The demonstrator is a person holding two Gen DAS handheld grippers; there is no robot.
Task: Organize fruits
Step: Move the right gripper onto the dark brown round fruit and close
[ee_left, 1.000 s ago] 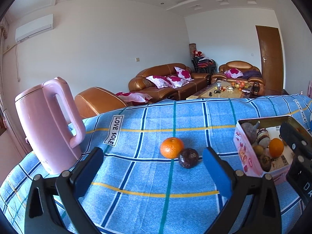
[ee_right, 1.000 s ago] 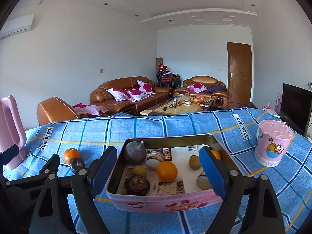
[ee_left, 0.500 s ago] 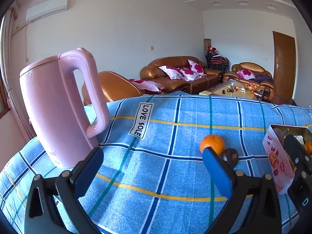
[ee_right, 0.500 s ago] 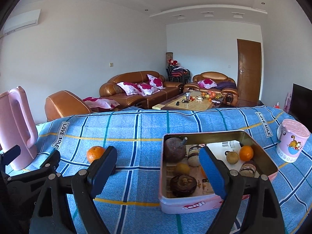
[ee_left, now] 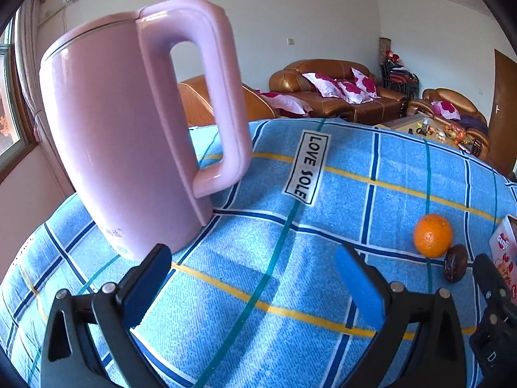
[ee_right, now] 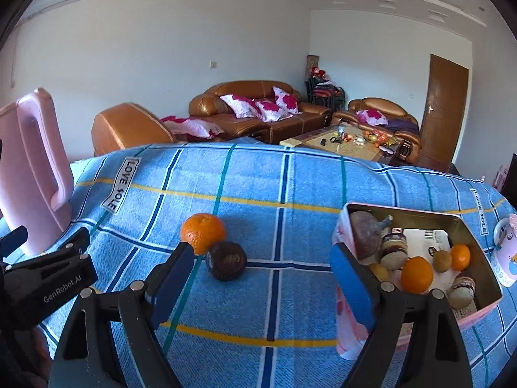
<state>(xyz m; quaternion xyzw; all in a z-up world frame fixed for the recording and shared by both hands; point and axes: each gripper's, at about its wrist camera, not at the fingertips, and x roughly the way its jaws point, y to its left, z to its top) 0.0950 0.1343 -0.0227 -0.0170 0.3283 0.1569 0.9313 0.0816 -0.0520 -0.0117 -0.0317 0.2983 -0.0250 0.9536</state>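
An orange point(ee_right: 203, 232) and a dark purple round fruit point(ee_right: 226, 265) lie touching on the blue checked cloth. My right gripper point(ee_right: 261, 252) hovers just short of them; its jaws are closing with nothing between the pads. To the right stands the pink tin box point(ee_right: 404, 213) holding several fruits, among them two oranges. My left gripper point(ee_left: 252, 253) is open and empty over bare cloth, right of the pink kettle point(ee_left: 122, 129). In the left wrist view the orange point(ee_left: 433, 235) and the dark fruit point(ee_left: 455, 266) lie far to the right.
The tall pink kettle point(ee_right: 35, 168) stands at the table's left end. A pink lidded cup point(ee_right: 507, 252) sits beyond the box at the right edge. The cloth falls away at the far edge, with sofas and a coffee table behind.
Both grippers swung left and slightly down. The kettle grew large in the left view; the box slid to the right in the right view, and the loose orange and dark fruit came near its fingers.
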